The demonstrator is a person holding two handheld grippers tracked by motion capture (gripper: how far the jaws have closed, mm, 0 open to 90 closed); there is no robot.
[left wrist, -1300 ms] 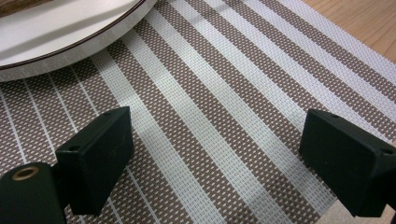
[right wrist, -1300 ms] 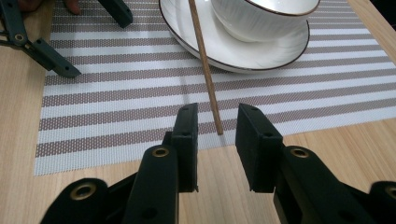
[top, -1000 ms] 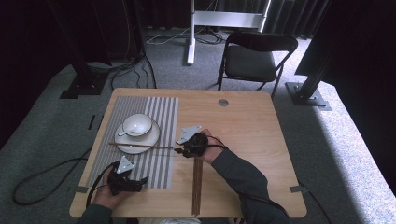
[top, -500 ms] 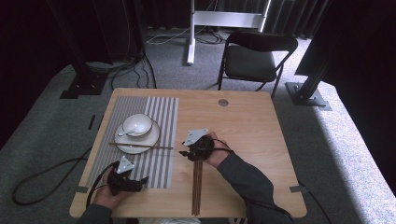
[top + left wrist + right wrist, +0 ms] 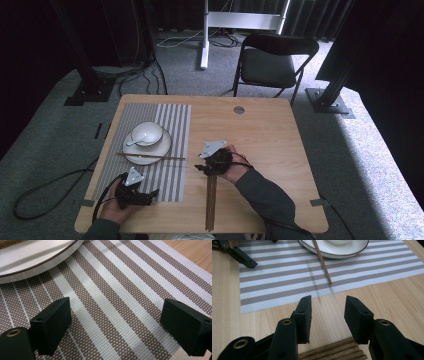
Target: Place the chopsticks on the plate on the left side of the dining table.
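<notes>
Nearest to the person, the left gripper (image 5: 131,192) rests on the striped grey-and-white woven placemat (image 5: 170,130), its jaws wide apart with nothing but mat between them. Just right of the mat, the right gripper (image 5: 216,162) hovers over the top end of a bundle of dark brown wooden chopsticks (image 5: 211,202) lying lengthwise on the pale wooden table (image 5: 270,135); its jaws have just been opening and stand apart with nothing between them, the sticks' ends lying just below them. By my reading, one chopstick has been delivered and the next is to be fetched: that calls for dipping onto the bundle and pinching a single stick. Farther off, that thin brown chopstick (image 5: 150,156) lies across the front rim of the round white plate (image 5: 145,150), whose small white bowl (image 5: 146,133) holds a white spoon (image 5: 136,141).
</notes>
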